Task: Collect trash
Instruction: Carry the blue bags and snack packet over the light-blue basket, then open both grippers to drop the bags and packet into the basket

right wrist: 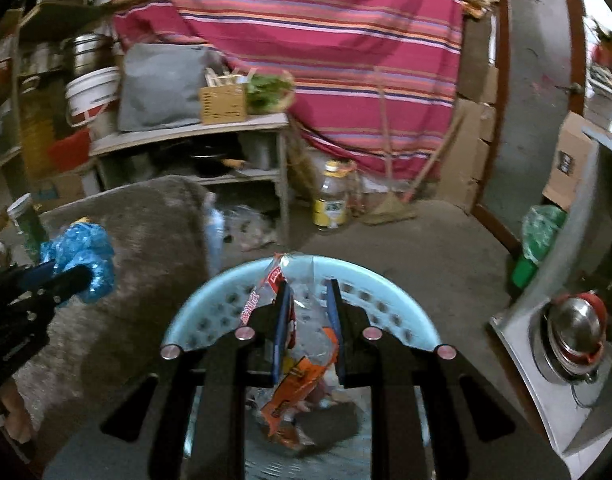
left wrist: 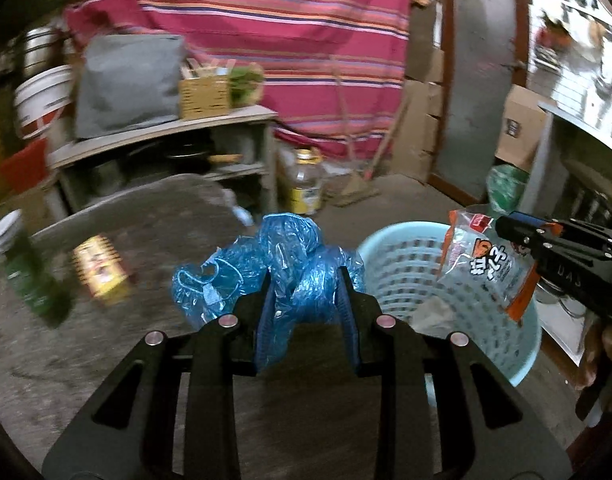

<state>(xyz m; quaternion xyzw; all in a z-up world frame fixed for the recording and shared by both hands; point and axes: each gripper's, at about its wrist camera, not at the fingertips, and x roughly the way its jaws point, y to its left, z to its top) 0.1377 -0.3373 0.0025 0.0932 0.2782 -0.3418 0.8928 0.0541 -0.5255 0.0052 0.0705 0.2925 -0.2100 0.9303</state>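
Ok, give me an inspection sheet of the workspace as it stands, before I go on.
Surface: grey concrete floor; grey round tabletop left of the basket.
Job's things: light blue perforated plastic basket; crumpled blue plastic bag; orange-and-clear snack wrapper.
Clutter: green cylindrical can and yellow carton on the tabletop; yellow-labelled plastic bottle on the floor.
Grippers: left claw shut on the bag beside the basket; right claw shut on the wrapper over the basket.
Cables: nothing seen.
Surroundings: red striped cloth, shelves, cardboard boxes, broom.
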